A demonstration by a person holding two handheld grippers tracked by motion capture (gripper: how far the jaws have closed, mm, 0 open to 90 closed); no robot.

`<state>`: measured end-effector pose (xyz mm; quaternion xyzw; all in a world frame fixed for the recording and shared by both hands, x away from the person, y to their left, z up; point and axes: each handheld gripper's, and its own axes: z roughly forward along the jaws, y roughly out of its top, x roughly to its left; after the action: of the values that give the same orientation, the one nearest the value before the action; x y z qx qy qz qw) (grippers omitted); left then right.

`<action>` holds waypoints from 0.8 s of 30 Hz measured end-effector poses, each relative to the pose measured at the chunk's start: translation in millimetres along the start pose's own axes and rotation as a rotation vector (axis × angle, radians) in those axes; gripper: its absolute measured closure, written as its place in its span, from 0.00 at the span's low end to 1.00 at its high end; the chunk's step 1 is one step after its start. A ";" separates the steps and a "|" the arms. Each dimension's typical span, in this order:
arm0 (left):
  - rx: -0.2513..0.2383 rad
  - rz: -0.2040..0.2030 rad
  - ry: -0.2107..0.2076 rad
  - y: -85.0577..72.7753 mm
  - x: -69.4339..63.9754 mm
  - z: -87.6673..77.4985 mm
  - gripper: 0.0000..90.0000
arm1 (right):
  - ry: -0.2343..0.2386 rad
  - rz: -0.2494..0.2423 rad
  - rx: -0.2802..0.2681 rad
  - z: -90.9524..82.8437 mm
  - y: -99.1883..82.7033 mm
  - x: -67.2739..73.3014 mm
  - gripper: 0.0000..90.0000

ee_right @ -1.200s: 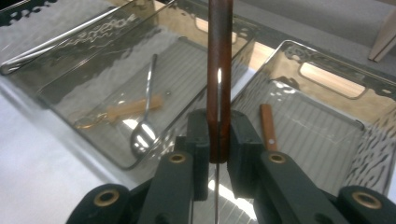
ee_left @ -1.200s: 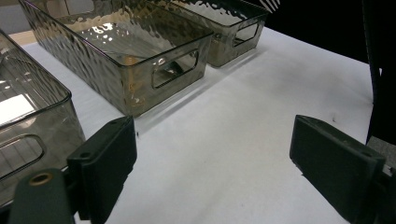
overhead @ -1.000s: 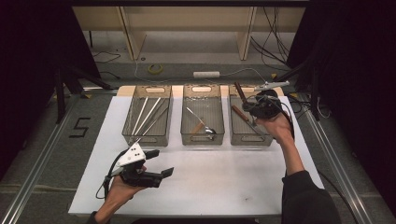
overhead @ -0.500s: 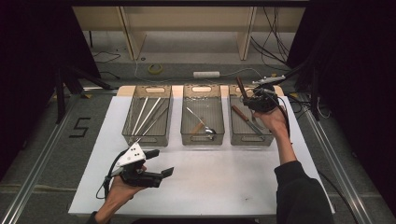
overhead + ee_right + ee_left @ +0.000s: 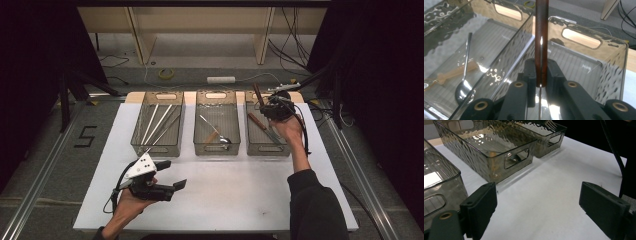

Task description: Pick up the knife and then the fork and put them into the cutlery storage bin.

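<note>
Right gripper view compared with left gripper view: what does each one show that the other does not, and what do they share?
The right gripper view shows the right gripper shut on a brown-handled knife above the right bin, and a metal spoon in the middle bin. The left gripper view shows the left gripper open, nothing between its jaws, over the white mat. Both show the ribbed clear bins.

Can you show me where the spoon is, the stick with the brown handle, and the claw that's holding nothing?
spoon (image 5: 463, 92), right gripper view, on its bowl.
brown-handled utensil (image 5: 541, 30), right gripper view, on its handle above the pads.
left claw (image 5: 168, 173), high view, midway between its open jaw tips.
</note>
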<state>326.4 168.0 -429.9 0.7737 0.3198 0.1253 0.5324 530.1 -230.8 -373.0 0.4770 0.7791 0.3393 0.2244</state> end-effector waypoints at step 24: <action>0.004 0.005 0.003 0.1 -0.3 0.0 0.16 | -0.041 0.018 0.051 14.9 -28.6 -9.6 0.90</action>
<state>326.3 167.8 -429.7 0.7754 0.3189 0.1274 0.5300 527.5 -243.7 -404.0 0.4965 0.7784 0.3115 0.2248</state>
